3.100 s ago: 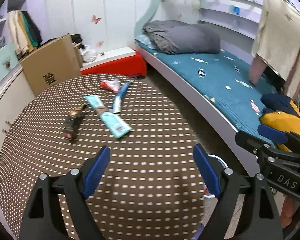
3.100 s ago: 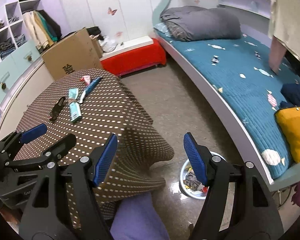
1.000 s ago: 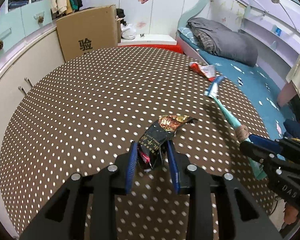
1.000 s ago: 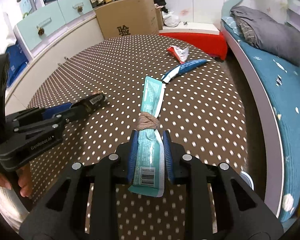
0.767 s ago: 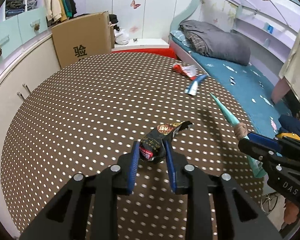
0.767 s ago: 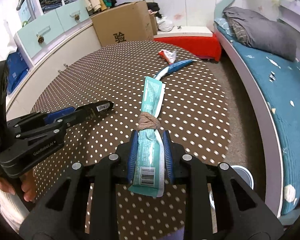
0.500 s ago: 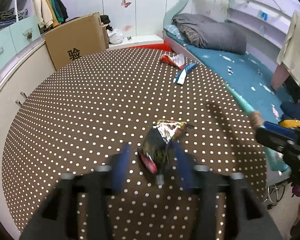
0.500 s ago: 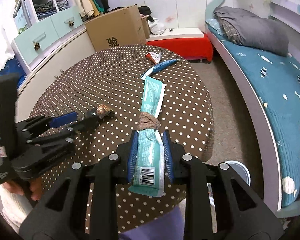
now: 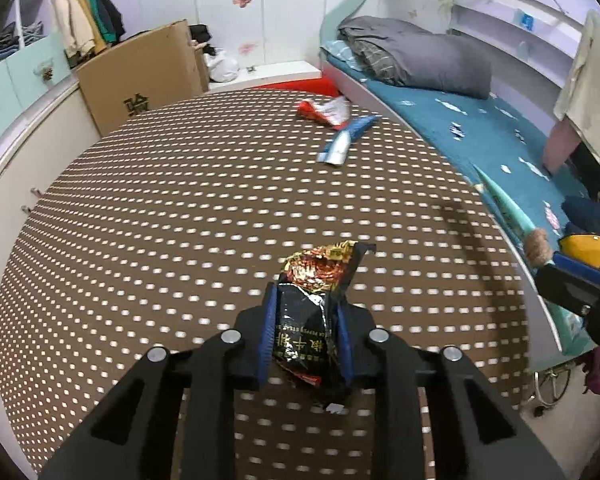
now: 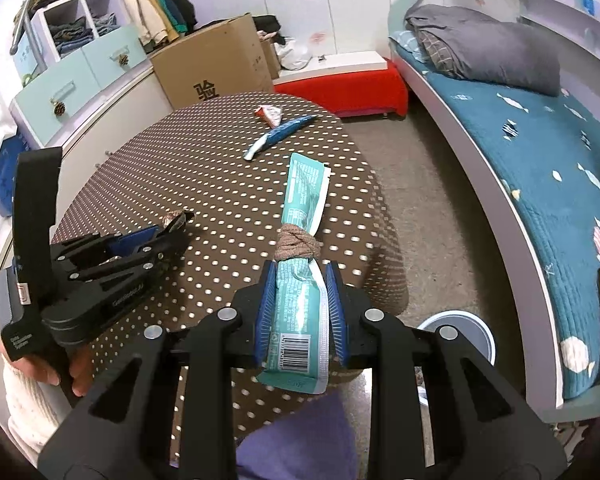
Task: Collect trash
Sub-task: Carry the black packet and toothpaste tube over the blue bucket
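Wrappers fill both of your tools: your left gripper [image 9: 306,332] has its jaws closing on the black snack wrapper [image 9: 314,312], which sits pinched between the blue pads above the near middle of the dotted surface [image 9: 160,220]. Your right gripper [image 10: 299,310] has its jaws clamped on the teal wrapper [image 10: 300,240], knotted with brown cord at its middle, held out over the surface's right edge. Far across the surface lie a red wrapper [image 9: 324,112] and, just beside it, a blue wrapper [image 9: 346,138]. On the floor to the right, near the bed [image 10: 540,168], stands a white bin [image 10: 460,330].
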Available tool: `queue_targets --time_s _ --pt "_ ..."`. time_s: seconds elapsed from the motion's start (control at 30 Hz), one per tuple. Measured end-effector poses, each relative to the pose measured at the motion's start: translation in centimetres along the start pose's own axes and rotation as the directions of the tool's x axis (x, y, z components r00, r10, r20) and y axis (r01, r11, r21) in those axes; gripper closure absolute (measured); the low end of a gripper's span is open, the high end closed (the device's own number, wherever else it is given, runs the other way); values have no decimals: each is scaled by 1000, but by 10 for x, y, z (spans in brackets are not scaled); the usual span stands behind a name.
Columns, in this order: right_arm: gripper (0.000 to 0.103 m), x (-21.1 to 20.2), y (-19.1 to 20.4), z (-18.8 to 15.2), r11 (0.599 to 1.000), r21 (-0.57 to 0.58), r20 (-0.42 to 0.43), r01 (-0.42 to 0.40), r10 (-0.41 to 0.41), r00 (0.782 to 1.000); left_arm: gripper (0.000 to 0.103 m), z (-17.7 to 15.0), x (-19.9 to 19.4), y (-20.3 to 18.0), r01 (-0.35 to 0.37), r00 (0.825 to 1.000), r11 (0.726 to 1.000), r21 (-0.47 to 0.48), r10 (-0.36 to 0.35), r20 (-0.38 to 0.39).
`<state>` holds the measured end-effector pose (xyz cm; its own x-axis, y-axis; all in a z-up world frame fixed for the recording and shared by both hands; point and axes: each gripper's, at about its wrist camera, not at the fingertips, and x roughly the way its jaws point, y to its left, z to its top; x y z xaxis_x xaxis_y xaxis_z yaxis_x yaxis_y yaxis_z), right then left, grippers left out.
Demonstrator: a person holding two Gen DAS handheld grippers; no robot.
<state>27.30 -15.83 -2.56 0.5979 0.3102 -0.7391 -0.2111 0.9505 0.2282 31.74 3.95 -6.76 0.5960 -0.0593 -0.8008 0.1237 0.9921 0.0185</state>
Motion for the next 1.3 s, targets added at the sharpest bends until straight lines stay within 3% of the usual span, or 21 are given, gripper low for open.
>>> queue_targets --time_s 0.53,0.93,1.3 --pt "77 -38 -72 -25 985 139 23 98 -102 995 77 7 -5 -114 97 995 984 150 -99 5" --pt "77 -59 -129 -55 948 261 -5 183 -189 982 77 -2 1 -190 186 982 948 258 -185 -26" --pt "77 -68 -177 -85 896 366 -52 252 -250 967 77 -14 19 -255 261 965 903 342 -237 -111"
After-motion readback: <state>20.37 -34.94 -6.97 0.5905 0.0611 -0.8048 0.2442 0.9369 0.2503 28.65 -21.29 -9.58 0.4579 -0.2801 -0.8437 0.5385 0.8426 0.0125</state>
